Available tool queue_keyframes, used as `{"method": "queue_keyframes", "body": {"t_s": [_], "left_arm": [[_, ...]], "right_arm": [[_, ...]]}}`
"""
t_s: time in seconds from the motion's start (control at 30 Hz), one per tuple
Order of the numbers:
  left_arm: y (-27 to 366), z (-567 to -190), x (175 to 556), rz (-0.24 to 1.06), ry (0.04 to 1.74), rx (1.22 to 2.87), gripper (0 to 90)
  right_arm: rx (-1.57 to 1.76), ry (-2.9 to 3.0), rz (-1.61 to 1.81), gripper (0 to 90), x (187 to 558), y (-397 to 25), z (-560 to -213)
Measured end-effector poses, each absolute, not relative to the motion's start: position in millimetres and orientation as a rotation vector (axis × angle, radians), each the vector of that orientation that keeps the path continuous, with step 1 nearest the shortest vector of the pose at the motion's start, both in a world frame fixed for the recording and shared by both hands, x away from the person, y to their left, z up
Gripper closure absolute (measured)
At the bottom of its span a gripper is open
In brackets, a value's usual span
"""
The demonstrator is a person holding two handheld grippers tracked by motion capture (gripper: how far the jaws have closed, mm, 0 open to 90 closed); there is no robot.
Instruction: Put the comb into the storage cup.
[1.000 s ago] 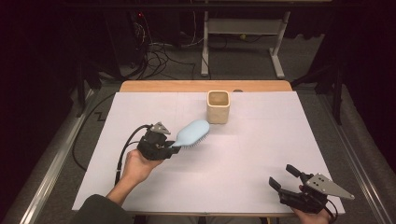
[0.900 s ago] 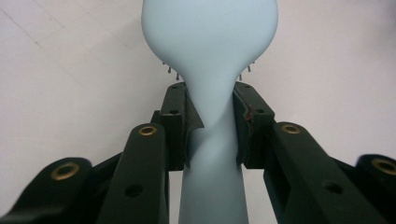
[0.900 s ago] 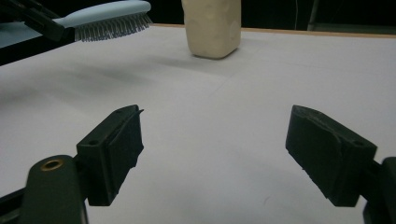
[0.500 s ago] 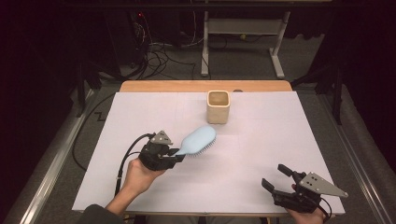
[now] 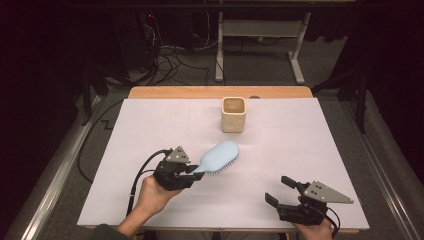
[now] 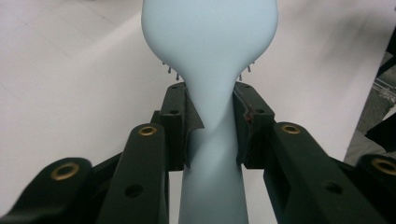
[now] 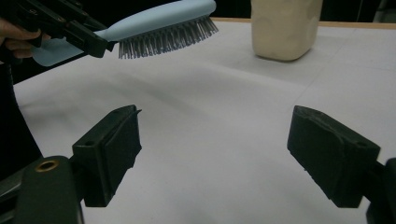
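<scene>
Left hand-held gripper (image 5: 196, 172) pinches the hairbrush (image 5: 219, 156) by its handle, bristles down above the surface (image 5: 300, 145); right hand-held gripper (image 5: 280, 192) waits spread near the front edge.

A white sheet covers the surface (image 5: 310, 165), leaving a strip of pale wood (image 5: 215, 92) bare along its far edge. Beyond lies a grey floor (image 5: 260, 70) strewn with tangled black cables (image 5: 170, 57), beside a white metal desk frame (image 5: 257, 30). The room behind is dark.
</scene>
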State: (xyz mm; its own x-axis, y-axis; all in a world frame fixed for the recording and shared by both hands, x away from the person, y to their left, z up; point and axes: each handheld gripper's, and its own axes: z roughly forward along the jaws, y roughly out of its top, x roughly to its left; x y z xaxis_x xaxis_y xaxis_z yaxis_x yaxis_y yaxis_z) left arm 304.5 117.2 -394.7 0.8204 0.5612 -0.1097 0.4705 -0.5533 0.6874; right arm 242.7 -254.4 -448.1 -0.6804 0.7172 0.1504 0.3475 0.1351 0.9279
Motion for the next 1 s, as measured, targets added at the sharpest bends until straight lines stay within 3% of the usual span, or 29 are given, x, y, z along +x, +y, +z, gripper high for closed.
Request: {"method": "queue_keyframes", "body": {"t_s": [1.0], "left_arm": [[89, -392, 289, 0.152, 0.655, 2.254, 69.0]], "right_arm": [[1.065, 2.239, 1.675, 15.9, 277, -197, -445]]}}
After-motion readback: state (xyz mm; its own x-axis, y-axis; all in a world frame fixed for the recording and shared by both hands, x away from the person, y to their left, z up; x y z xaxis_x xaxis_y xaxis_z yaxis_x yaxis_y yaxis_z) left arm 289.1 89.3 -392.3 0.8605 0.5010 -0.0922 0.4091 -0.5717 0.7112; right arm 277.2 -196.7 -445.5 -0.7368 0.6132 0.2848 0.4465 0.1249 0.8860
